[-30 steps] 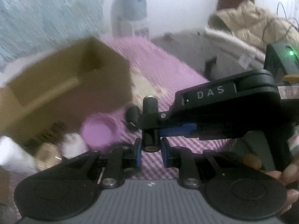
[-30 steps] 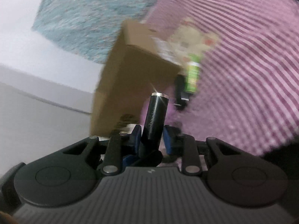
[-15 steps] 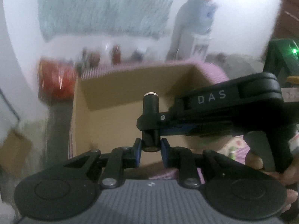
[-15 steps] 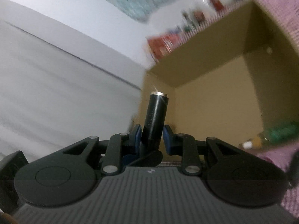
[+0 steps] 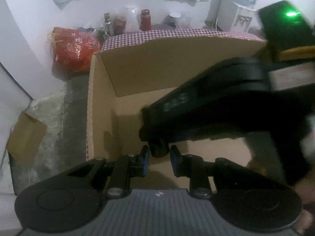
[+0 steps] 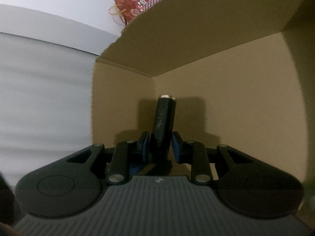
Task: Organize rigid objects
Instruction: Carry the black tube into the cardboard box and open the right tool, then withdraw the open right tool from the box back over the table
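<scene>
Over the box (image 5: 177,74), the right gripper (image 6: 159,147) is pinching a black tube (image 6: 164,122), while the left gripper (image 5: 159,160), jaws just opening, is seemingly loosening around it

The right gripper (image 6: 159,146) clamps a black cylinder (image 6: 164,122) inside the open cardboard box (image 6: 226,90).

Cardboard box (image 5: 157,63) on checked cloth (image 5: 177,33); gift bag (image 5: 72,47) left of box; jars (image 5: 145,19) behind.
</scene>
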`<action>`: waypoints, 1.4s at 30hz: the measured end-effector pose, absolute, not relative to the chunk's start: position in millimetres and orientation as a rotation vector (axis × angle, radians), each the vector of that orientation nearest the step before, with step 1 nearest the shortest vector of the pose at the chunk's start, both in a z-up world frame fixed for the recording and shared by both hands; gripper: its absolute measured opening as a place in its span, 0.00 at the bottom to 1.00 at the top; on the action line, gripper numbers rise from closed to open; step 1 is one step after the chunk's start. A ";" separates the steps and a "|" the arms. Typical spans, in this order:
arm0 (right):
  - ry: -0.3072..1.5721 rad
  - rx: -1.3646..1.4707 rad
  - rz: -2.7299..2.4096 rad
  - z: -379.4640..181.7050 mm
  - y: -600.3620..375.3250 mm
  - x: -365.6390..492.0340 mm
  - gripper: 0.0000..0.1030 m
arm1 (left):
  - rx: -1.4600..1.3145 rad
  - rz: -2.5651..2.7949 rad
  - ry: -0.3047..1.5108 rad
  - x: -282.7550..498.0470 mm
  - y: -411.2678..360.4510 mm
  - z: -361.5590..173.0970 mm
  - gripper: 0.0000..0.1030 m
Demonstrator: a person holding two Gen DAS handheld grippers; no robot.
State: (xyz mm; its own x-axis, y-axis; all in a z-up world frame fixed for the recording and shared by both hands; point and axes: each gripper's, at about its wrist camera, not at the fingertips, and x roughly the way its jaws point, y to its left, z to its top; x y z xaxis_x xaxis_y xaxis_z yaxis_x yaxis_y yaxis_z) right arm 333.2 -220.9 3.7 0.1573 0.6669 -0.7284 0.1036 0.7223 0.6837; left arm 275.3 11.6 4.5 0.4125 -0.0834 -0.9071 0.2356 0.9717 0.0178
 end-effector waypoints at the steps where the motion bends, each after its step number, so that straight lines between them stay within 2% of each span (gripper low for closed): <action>1: 1.378 0.694 0.446 2.4 -218.6 334.5 0.23 | 0.154 -0.198 1.121 272.5 11.4 8.0 0.29; 2: 1.378 0.697 0.444 0.9 -216.2 334.7 0.24 | 0.158 -0.193 1.110 271.3 11.7 11.8 0.36; 4: 1.390 0.728 0.467 -2.7 -218.2 339.9 0.25 | 0.165 -0.181 1.083 265.1 11.8 17.9 0.38; 9: 1.355 0.797 0.490 9.2 -231.5 329.1 0.43 | 0.098 -0.191 1.051 251.8 21.9 38.8 0.39; 16: 1.222 0.895 0.561 67.8 -290.3 283.8 0.44 | 0.049 -0.236 0.944 206.9 28.1 79.6 0.44; 21: 1.071 0.952 0.630 117.6 -357.7 216.4 0.45 | 0.027 -0.305 0.851 155.2 19.3 104.2 0.51; 25: 0.969 0.950 0.631 136.6 -413.4 154.6 0.46 | 0.028 -0.366 0.788 115.0 4.3 106.5 0.57; 30: 0.888 0.865 0.457 124.5 -480.1 70.3 0.49 | 0.062 -0.452 0.792 79.0 -32.6 74.1 0.61; 37: 0.908 0.875 0.205 54.0 -508.9 25.9 0.50 | 0.147 -0.563 0.841 69.8 -100.7 8.3 0.60; 40: 0.915 0.903 0.184 26.3 -502.5 42.6 0.47 | 0.207 -0.594 0.837 76.1 -132.9 -10.7 0.57; 42: 0.913 0.885 0.168 21.5 -502.4 54.0 0.44 | 0.230 -0.619 0.834 82.8 -149.9 -19.9 0.46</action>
State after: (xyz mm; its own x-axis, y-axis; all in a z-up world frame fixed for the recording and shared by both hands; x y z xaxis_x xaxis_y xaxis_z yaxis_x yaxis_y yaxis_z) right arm 54.0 -502.4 21.5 0.6251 0.4771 -0.6177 0.2257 0.6471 0.7282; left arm 82.8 -149.9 -19.9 0.5097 -0.4215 -0.7500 0.5959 0.8018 -0.0456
